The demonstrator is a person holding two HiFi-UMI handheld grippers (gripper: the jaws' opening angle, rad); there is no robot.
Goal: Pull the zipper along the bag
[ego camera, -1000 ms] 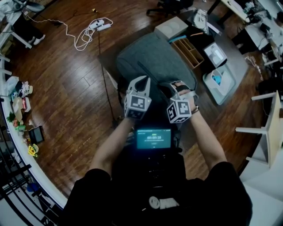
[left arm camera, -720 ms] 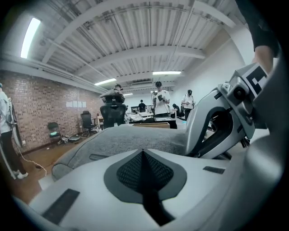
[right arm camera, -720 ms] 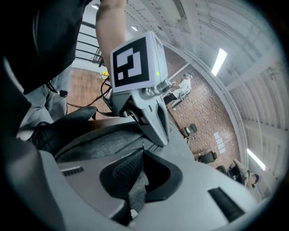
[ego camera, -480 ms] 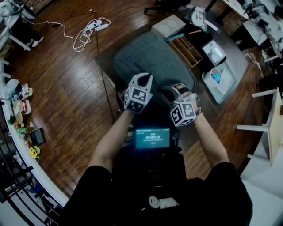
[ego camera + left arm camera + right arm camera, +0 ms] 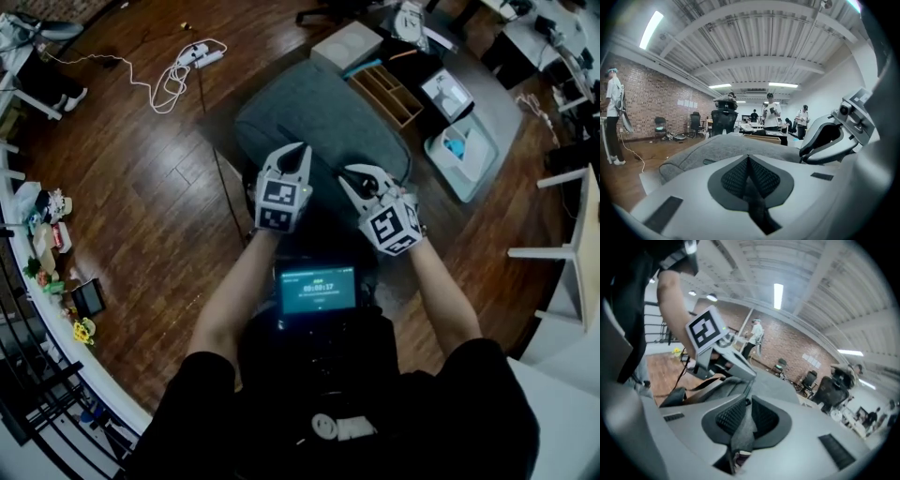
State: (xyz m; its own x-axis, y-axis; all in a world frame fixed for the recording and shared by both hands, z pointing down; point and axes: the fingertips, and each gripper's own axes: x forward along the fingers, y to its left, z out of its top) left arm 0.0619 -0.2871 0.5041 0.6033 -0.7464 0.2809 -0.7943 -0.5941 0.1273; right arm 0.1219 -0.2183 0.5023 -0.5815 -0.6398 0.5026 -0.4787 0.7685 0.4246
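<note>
A grey bag [image 5: 314, 117] lies on a low table in front of me. My left gripper [image 5: 294, 153] rests at the bag's near edge with its pads [image 5: 740, 176] closed together; I cannot make out anything between them. My right gripper [image 5: 364, 178] is beside it at the same edge, rolled to one side. Its jaws have just been opening, and they now stand slightly apart. A strip of grey bag fabric [image 5: 742, 425] still lies loosely between the pads. The right gripper view also shows the left gripper [image 5: 723, 354] and the bag [image 5: 776, 383].
Behind the bag are a wooden divider tray [image 5: 386, 94], a white box [image 5: 346, 45] and a pale blue bin [image 5: 457, 155]. A white cable with a power strip [image 5: 183, 66] lies on the wooden floor. A lit screen [image 5: 317, 289] hangs at my chest. Several people [image 5: 771, 115] stand far off.
The right gripper has rolled and lifted a little, and its jaws have parted from shut to slightly open. The left gripper has hardly moved.
</note>
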